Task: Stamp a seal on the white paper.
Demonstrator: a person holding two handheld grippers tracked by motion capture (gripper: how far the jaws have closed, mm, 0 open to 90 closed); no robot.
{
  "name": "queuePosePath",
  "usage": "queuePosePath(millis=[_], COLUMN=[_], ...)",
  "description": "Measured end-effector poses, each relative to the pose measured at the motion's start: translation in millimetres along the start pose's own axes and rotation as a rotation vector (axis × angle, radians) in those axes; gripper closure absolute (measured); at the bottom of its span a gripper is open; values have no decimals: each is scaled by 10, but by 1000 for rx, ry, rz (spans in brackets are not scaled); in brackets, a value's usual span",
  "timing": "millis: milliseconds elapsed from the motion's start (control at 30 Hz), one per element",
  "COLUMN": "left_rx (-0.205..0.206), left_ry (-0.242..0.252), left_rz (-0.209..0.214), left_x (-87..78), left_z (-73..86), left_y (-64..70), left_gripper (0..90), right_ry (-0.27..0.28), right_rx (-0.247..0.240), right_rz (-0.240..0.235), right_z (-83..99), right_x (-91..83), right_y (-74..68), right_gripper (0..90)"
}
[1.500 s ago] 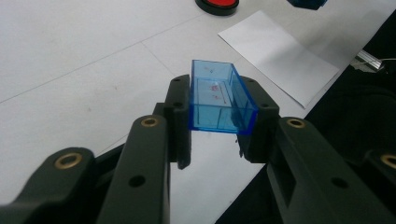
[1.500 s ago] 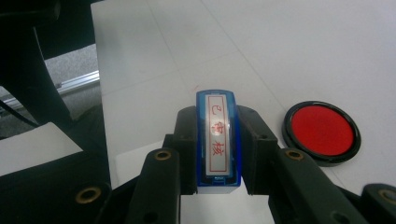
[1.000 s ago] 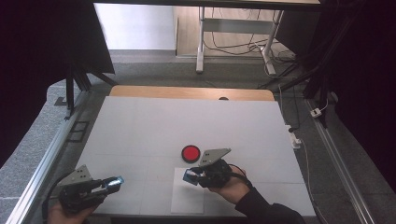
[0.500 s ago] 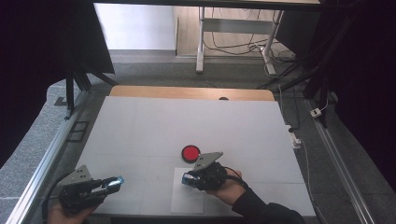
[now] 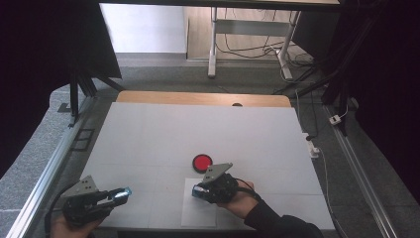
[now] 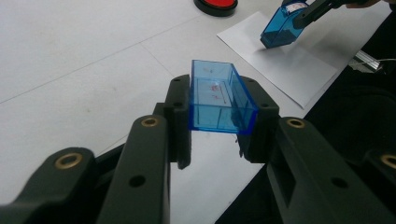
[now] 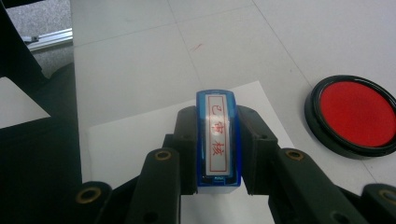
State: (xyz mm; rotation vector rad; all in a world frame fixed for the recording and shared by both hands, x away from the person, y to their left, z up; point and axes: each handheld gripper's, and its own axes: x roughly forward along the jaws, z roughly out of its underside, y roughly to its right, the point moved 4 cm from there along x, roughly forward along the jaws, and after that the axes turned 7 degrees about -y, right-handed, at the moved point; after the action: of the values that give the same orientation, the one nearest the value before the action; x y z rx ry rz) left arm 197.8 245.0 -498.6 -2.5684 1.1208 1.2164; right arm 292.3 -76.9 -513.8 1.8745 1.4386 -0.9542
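At the near-left corner of the white table (image 5: 148, 134), the person's left hand (image 5: 69, 227) holds the left gripper (image 5: 116, 195) low and almost level, jaws aimed right across the tabletop. The jaws pinch a clear blue cap (image 6: 219, 98), an open rectangular shell with faint red marks inside, held just above the surface.

Near the middle of the front edge, a white sheet of paper (image 5: 190, 218) lies flat on the table. Over its top edge, the right hand (image 5: 242, 198), in a dark sleeve, reaches in from the lower right and angles the right gripper (image 5: 200, 191) to the left and downward. Its jaws are clamped on a blue stamp (image 7: 218, 140), gripping the two long sides of the body; the top face carries a white label with red characters. In the left gripper view the stamp is tilted, its lower end at the paper, though contact cannot be confirmed.

Just beyond the paper, close behind the right gripper, a round red ink pad (image 5: 202, 162) in a black rim sits open on the table.
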Motion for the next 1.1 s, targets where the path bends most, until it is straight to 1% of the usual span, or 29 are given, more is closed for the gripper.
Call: queuePosePath(millis=[100, 133, 267, 467, 567, 700, 733, 800, 900, 1000, 1100], left_rx=[0, 0, 0, 1, 2, 1, 1, 2, 4, 3, 4], left_ry=[-1, -1, 0, 1, -1, -1, 1, -2, -3, -3, -5], left_rz=[-1, -1, -2, -1, -1, -1, -2, -1, -1, 0, -1], left_x=[2, 2, 1, 1, 1, 1, 2, 2, 2, 4, 6], left_z=[0, 0, 0, 0, 0, 1, 0, 0, 1, 0, -1], left_y=[1, 1, 1, 2, 2, 2, 3, 2, 3, 4, 6], left_gripper=[676, 677, 677, 677, 677, 676, 677, 677, 676, 677, 677], right_ry=[-3, -8, -7, -15, -20, -36, -32, -33, -35, -35, -36], right_rx=[-10, -4, -5, -20, -14, -21, -28, -24, -17, -32, -22], right_rz=[3, 5, 5, 9, 8, 7, 10, 9, 13, 25, 32], right_z=[2, 2, 3, 11, 15, 30, 33, 34, 38, 40, 44], right_x=[6, 6, 21, 43, 58, 85, 90, 90, 90, 94, 95], right_y=[6, 2, -2, 0, -8, -14, -12, -13, -21, -33, -50], right_gripper=[713, 713, 713, 713, 713, 713, 713, 713, 714, 715, 717])
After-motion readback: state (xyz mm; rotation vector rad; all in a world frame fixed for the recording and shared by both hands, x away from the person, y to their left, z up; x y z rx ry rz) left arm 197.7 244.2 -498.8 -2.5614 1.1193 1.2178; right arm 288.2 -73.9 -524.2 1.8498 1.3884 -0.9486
